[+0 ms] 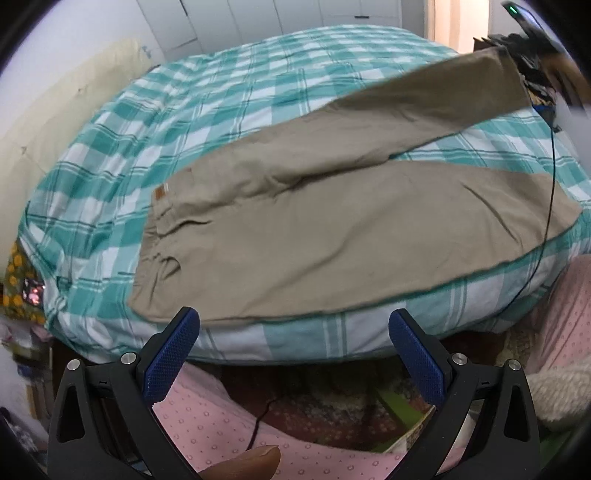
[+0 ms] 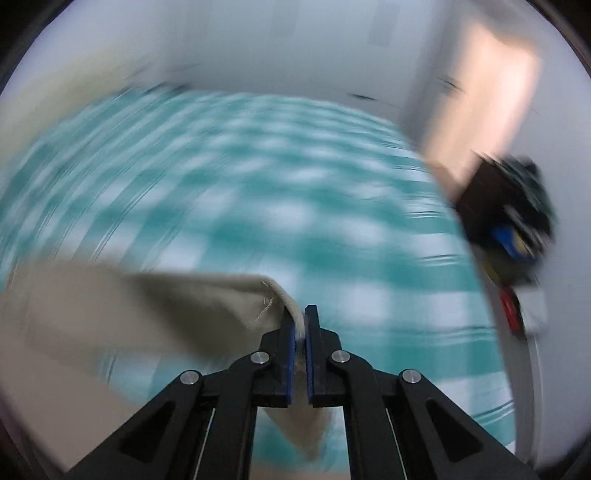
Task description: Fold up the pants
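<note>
Khaki pants [image 1: 295, 229] lie spread on a teal and white checked bed [image 1: 207, 110], waistband to the left, legs running right. My left gripper [image 1: 293, 332] is open and empty, hovering off the bed's near edge, just below the pants' near side. My right gripper [image 2: 300, 321] is shut on the hem of the far pant leg [image 2: 207, 299] and holds it lifted above the bed [image 2: 258, 177]; it also shows in the left wrist view [image 1: 532, 40] at the top right, with the far leg [image 1: 424, 107] raised off the cover. The right wrist view is blurred.
A black cable [image 1: 550, 177] hangs over the bed's right side. Pink dotted fabric [image 1: 207, 421] and a patterned rug [image 1: 332, 406] lie below the bed edge. White wardrobe doors [image 1: 277, 18] stand behind the bed. Dark cluttered items [image 2: 509, 221] sit at the right.
</note>
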`<state>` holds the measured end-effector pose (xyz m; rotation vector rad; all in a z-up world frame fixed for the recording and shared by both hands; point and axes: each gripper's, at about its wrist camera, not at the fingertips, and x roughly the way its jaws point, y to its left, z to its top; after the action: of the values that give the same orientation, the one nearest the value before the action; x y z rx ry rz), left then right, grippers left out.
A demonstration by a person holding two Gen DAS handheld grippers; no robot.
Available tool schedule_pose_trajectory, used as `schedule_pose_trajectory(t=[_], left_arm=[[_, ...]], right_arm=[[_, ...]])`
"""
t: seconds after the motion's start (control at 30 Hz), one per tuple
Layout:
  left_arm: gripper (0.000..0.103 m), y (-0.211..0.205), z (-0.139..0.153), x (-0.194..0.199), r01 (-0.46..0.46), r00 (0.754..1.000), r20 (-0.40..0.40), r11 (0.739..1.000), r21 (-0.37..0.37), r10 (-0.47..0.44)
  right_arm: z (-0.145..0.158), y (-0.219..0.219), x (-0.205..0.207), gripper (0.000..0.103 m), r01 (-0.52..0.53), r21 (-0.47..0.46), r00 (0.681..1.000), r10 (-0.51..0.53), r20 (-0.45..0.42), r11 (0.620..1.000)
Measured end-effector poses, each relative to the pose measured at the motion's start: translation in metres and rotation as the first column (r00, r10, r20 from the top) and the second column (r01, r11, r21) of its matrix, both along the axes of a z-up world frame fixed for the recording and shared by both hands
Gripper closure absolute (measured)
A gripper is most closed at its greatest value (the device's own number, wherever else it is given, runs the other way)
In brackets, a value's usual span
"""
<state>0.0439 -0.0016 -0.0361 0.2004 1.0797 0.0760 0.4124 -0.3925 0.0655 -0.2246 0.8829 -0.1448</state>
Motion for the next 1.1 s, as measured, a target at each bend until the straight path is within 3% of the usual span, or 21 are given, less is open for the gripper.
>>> schedule_pose_trajectory(t=[0.07, 0.17, 0.27, 0.37, 0.47, 0.57, 0.63, 0.7, 0.77, 0.83, 0.87, 0.9, 0.93, 0.97, 1.03, 1.1], left_arm=[[0.001, 0.005, -0.001, 0.0, -0.021, 1.0, -0.004, 1.0, 0.0, 0.021], [0.001, 0.02, -0.015, 0.0, -0.075, 0.996, -0.041, 0.997, -0.016, 0.075], [0.001, 0.032, -0.039, 0.016, -0.105, 0.99, -0.099, 0.994, -0.036, 0.101], [0.001, 0.03, -0.047, 0.054, -0.075, 0.995, -0.075, 0.996, -0.045, 0.072], [0.001, 0.022, -0.041, 0.116, -0.049, 0.998, 0.042, 0.998, -0.046, 0.051], [0.001, 0.011, -0.041, 0.196, -0.056, 0.98, 0.19, 0.998, -0.039, 0.063], [0.001, 0.01, -0.053, 0.243, -0.087, 0.97, 0.226, 0.996, -0.037, 0.093], [0.001, 0.008, -0.074, 0.284, -0.122, 0.964, 0.234, 0.992, -0.033, 0.127], [0.001, 0.007, -0.112, 0.318, -0.148, 0.969, 0.199, 0.989, -0.002, 0.146], [0.001, 0.01, -0.151, 0.328, -0.135, 0.986, 0.107, 0.99, 0.036, 0.131], [0.001, 0.012, -0.178, 0.325, -0.11, 0.993, 0.036, 0.993, 0.036, 0.108], [0.001, 0.016, -0.188, 0.317, -0.092, 0.995, 0.029, 0.996, 0.018, 0.091], [0.001, 0.023, -0.193, 0.305, -0.076, 0.995, 0.065, 0.997, -0.028, 0.077], [0.001, 0.03, -0.193, 0.299, -0.074, 0.994, 0.076, 0.995, -0.069, 0.079], [0.001, 0.038, -0.192, 0.296, -0.073, 0.994, 0.069, 0.99, -0.117, 0.081], [0.001, 0.04, -0.193, 0.293, -0.072, 0.994, 0.077, 0.988, -0.135, 0.083]], right_arm=[[0.022, -0.044, 0.036, 0.07, 0.204, -0.048, 0.977, -0.2, 0.075, 0.978], [0.015, -0.065, 0.029, 0.067, 0.253, 0.003, 0.961, -0.251, 0.113, 0.968], [-0.048, -0.057, -0.007, 0.063, 0.171, 0.082, 0.985, -0.173, 0.019, 0.982], [-0.111, -0.037, -0.033, 0.063, 0.096, 0.16, 0.992, -0.082, -0.095, 0.982], [-0.163, -0.006, -0.049, 0.063, 0.024, 0.241, 0.981, 0.023, -0.192, 0.97], [-0.177, 0.035, -0.035, 0.063, -0.056, 0.301, 0.974, 0.119, -0.195, 0.952], [-0.175, 0.07, -0.007, 0.063, -0.109, 0.397, 0.968, 0.188, -0.166, 0.911], [-0.178, 0.099, 0.024, 0.062, -0.128, 0.529, 0.96, 0.238, -0.145, 0.839], [-0.194, 0.129, 0.063, 0.058, -0.087, 0.683, 0.94, 0.287, -0.186, 0.725], [-0.221, 0.149, 0.092, 0.058, -0.019, 0.717, 0.922, 0.29, -0.258, 0.697], [-0.236, 0.153, 0.106, 0.058, 0.009, 0.713, 0.911, 0.288, -0.295, 0.701], [-0.255, 0.154, 0.125, 0.059, 0.035, 0.662, 0.902, 0.261, -0.343, 0.749], [-0.266, 0.146, 0.142, 0.062, 0.051, 0.566, 0.912, 0.193, -0.362, 0.823], [-0.27, 0.137, 0.151, 0.078, 0.062, 0.521, 0.924, 0.148, -0.353, 0.851], [-0.262, 0.095, 0.169, 0.078, 0.157, 0.447, 0.958, -0.025, -0.286, 0.881], [-0.24, 0.075, 0.17, 0.067, 0.164, 0.374, 0.975, -0.092, -0.202, 0.913]])
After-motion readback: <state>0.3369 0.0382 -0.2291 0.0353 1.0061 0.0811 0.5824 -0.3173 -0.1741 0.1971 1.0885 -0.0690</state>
